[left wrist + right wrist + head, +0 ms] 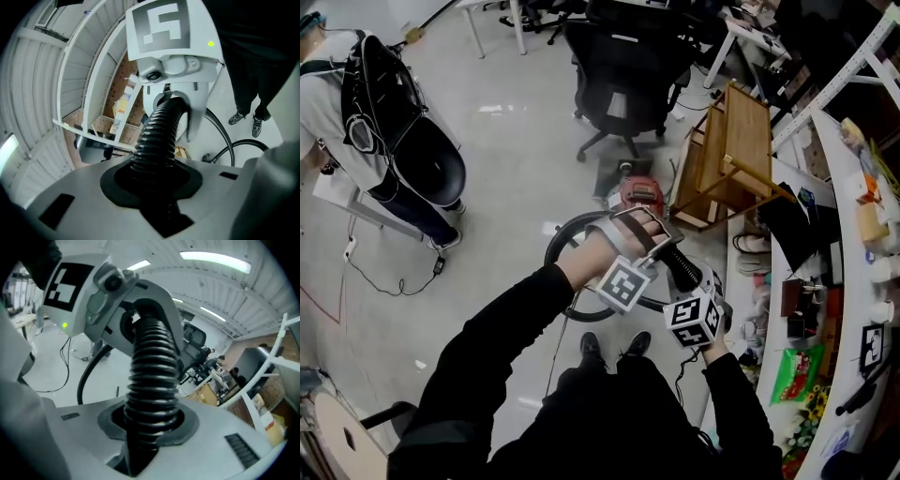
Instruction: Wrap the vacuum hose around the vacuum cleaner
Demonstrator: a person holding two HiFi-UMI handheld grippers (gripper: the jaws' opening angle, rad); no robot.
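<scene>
The red vacuum cleaner (639,193) stands on the floor in front of my feet. Its black ribbed hose (680,266) loops on the floor to the left and rises between my two hands. My left gripper (654,232) is shut on the hose (157,136) on the upper side. My right gripper (705,292) is shut on the same hose (152,380) a short span lower. From each set of jaws the hose runs straight into the other gripper: the right gripper (168,61) shows in the left gripper view, the left gripper (108,301) in the right gripper view.
A wooden stand (733,150) is just right of the vacuum, and a cluttered white counter (844,281) runs along the right. A black office chair (619,80) is behind. A person with a backpack (380,112) stands at the far left. Thin cables (394,281) trail on the floor.
</scene>
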